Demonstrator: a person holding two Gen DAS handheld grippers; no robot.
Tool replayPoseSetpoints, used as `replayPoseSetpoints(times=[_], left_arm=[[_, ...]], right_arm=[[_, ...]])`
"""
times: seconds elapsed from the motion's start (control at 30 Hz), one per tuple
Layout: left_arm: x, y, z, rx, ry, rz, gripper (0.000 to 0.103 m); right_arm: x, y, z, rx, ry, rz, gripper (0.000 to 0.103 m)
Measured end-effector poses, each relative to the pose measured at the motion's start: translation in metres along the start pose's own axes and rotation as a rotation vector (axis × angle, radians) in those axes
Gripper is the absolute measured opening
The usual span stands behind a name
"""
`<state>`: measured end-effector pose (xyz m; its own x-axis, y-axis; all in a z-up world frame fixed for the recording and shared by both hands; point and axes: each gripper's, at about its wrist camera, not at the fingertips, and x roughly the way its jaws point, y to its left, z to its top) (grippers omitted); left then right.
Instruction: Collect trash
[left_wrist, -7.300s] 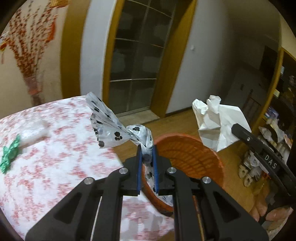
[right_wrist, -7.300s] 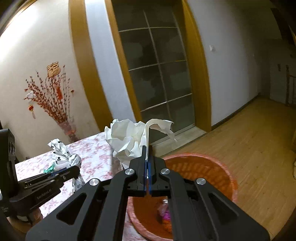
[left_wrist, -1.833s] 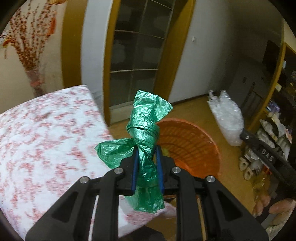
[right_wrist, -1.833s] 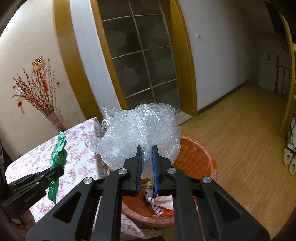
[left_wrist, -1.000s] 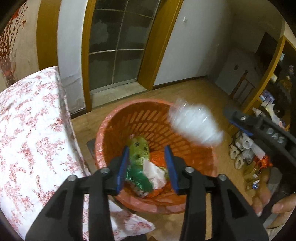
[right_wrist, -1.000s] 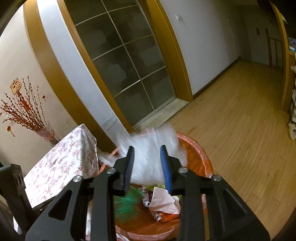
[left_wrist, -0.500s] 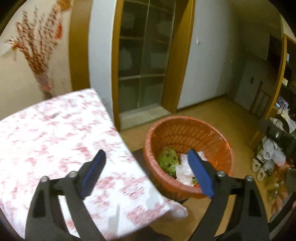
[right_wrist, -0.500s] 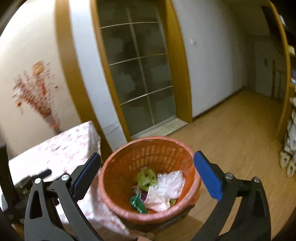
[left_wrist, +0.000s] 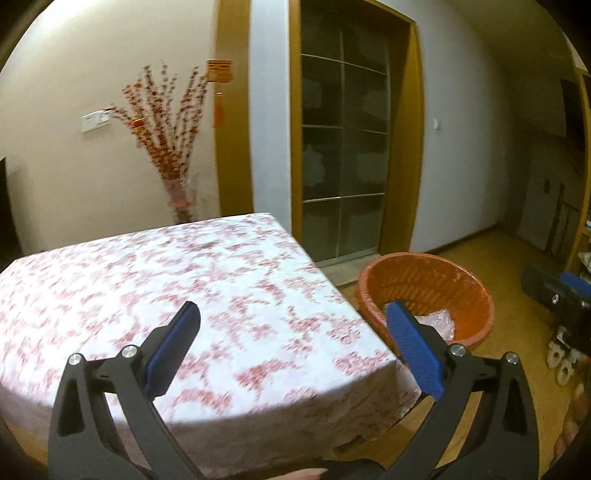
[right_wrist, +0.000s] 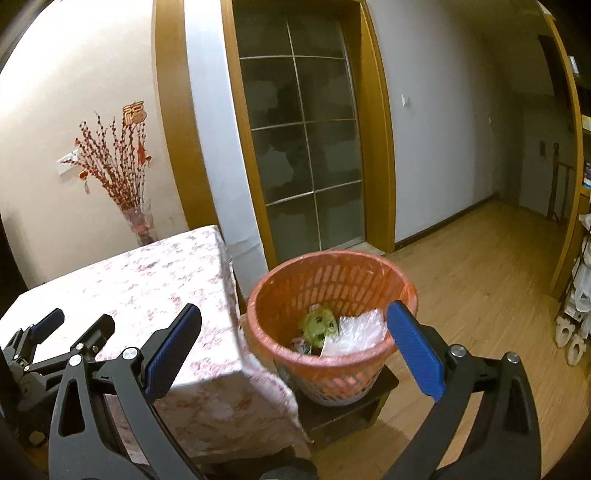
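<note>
The orange basket (right_wrist: 332, 376) stands on a dark low stool (right_wrist: 351, 410) beside the table. Inside it lie a clear bubble-wrap wad (right_wrist: 360, 328) and a green bag (right_wrist: 319, 325) among other scraps. My right gripper (right_wrist: 293, 308) hangs open and empty, back from the basket and above it. My left gripper (left_wrist: 291, 308) is over the table's near edge, its jaws opening with nothing between them. The basket (left_wrist: 424, 258) lies to its right, with bubble wrap (left_wrist: 437, 321) showing. The left gripper (right_wrist: 81, 317) also appears low on the left in the right wrist view.
The table wears a white cloth with red flowers (left_wrist: 166, 277), draped over its corner (right_wrist: 221, 391). A vase of red branches (left_wrist: 177, 199) stands against the wall behind it. A glass-paned door (right_wrist: 303, 147) is behind the basket. Shoes and a rack (right_wrist: 570, 332) edge the wooden floor.
Both grippers opened and dropped the green bag and the bubble wrap into the basket. Both then drew back, and the left one swung towards the table.
</note>
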<state>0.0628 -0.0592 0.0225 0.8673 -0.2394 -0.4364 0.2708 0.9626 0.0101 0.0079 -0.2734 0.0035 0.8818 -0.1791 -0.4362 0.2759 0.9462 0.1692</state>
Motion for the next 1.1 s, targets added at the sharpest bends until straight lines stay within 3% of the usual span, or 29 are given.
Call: replayPoseSetpoints(times=[0.3,0.57,0.8,1.1], left_arm=[[-0.029,0.013,-0.022,-0.033,-0.015,0.063,0.099],[-0.044,0.020,-0.030,-0.049,-0.032,0.137,0.099],[-0.052,0.026,-0.034,-0.057,-0.042,0.186,0.099],[-0.062,0.029,-0.040,-0.066,-0.049,0.208,0.099]], right_arm=[[-0.018,0.023,-0.017,-0.044,-0.007,-0.023,0.099],[-0.032,0.035,-0.032,-0.098,-0.039,-0.162,0.099],[-0.039,0.033,-0.038,-0.083,-0.049,-0.232,0.099],[-0.048,0.036,-0.047,-0.095,-0.053,-0.223,0.099]])
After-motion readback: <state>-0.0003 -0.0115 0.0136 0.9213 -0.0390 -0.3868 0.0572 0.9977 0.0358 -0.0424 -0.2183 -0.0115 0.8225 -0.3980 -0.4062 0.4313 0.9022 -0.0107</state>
